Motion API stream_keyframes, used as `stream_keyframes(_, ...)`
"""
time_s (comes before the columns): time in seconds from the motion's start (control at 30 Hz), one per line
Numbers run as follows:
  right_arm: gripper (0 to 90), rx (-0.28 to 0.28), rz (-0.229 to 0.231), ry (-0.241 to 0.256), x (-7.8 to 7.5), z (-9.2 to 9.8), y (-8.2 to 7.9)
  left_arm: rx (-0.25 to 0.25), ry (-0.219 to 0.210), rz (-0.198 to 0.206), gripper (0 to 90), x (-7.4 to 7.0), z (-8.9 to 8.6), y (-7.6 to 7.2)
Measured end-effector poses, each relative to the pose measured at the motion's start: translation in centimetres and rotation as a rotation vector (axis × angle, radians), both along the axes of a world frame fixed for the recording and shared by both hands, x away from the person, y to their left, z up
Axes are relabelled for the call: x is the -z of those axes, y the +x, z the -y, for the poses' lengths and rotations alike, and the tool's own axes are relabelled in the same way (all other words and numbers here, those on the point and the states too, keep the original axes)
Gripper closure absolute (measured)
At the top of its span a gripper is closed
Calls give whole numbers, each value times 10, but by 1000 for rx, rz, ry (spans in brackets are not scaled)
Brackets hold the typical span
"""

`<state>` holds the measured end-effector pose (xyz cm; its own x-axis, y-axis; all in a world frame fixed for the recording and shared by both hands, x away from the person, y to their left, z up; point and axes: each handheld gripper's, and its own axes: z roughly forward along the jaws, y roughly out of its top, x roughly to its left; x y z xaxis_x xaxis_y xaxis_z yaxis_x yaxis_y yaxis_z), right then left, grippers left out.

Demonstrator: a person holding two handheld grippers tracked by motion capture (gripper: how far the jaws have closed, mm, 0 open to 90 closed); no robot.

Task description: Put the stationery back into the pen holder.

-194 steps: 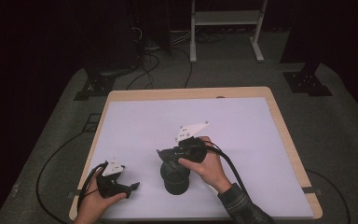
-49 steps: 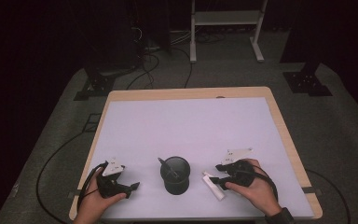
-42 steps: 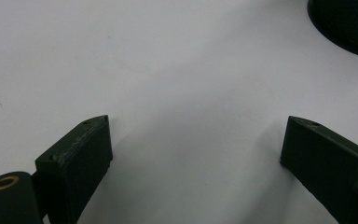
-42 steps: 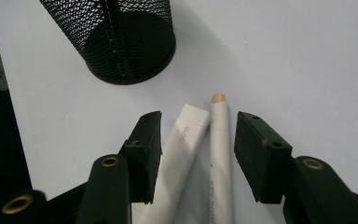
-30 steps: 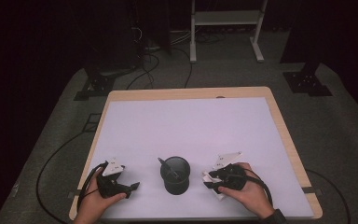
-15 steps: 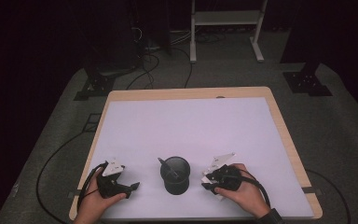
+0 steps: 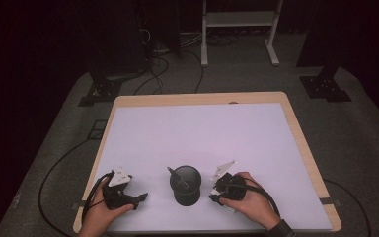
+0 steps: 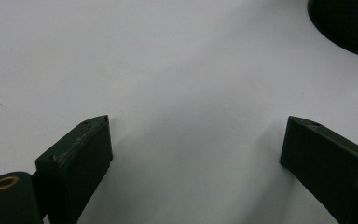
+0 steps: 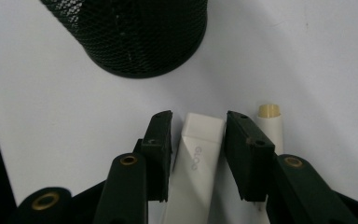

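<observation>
high view looks down from afar; both close gripper views share the mesh cup (image 9: 135,32).

black mesh cup (image 7: 185,185) at table (image 7: 202,128) front, pen (image 7: 176,177) inside. right gripper (image 7: 216,194) just beside cup. left gripper (image 7: 137,199) apart, near left corner.

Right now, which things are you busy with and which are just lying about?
In the job: white eraser between the right gripper jaws; black mesh cup with a pen in it.
Lying about: cream-tipped stick beside the eraser; left gripper, open on the bare table.
</observation>
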<state>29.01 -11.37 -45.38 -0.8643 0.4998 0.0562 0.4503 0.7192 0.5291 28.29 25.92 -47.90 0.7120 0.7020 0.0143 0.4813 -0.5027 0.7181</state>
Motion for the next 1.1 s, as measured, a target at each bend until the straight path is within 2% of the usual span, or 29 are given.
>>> stream_keyframes(0.23, 632, 19, -9, -62, -3, -10, 3, 0, 0, 0, 79, 0, 0, 0)
stream_keyframes(0.37, 621, 34, -24, -122, -6, -15, 2, 0, 0, 0, 79, 0, 0, 0)
stream_keyframes(0.5, 637, 50, -37, -127, -7, -16, 3, 0, 0, 0, 79, 0, 0, 0)
stream_keyframes(0.77, 687, 68, -35, -137, -7, -17, 2, 0, 0, 0, 79, 0, 0, 0)
stream_keyframes(1.1, 702, 80, -44, -108, -6, -14, 3, 0, 0, 0, 79, 0, 0, 0)
